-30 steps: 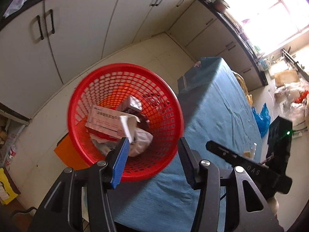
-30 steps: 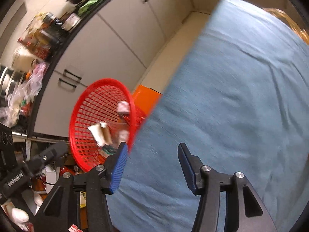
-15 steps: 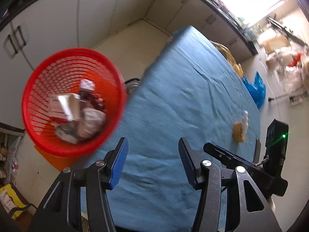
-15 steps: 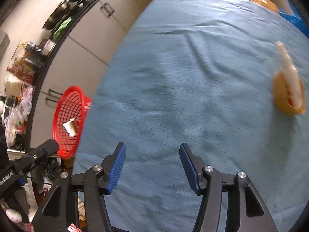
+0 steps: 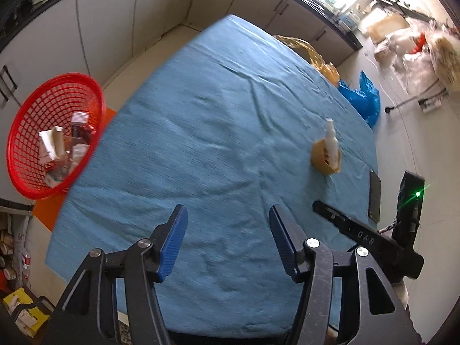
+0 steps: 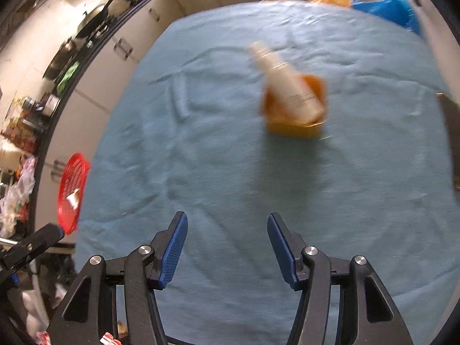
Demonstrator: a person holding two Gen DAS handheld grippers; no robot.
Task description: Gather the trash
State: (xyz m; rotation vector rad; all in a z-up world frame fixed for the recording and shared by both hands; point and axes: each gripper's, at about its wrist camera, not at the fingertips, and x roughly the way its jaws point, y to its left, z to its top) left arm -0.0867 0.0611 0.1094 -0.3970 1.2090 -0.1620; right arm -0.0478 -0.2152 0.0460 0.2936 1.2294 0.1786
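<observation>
A red mesh basket (image 5: 31,143) holding cartons and crumpled paper stands off the table's left edge; it also shows in the right wrist view (image 6: 72,192). A white spray bottle (image 6: 287,86) lies across a small orange cup (image 6: 296,128) on the blue tablecloth (image 6: 230,172), ahead of my right gripper (image 6: 227,241). The bottle (image 5: 330,139) and cup (image 5: 325,161) sit far right of my left gripper (image 5: 228,233). Both grippers are open and empty above the cloth.
A dark phone (image 5: 374,198) lies near the table's right edge. Blue (image 5: 362,95) and yellow (image 5: 310,54) plastic bags sit beyond the far edge. White cabinets (image 5: 115,28) line the wall. Clutter fills the floor at left (image 6: 17,201).
Both grippers have swung right, away from the basket, toward the table's middle. The bottle and cup came into view and are now closer to the right gripper.
</observation>
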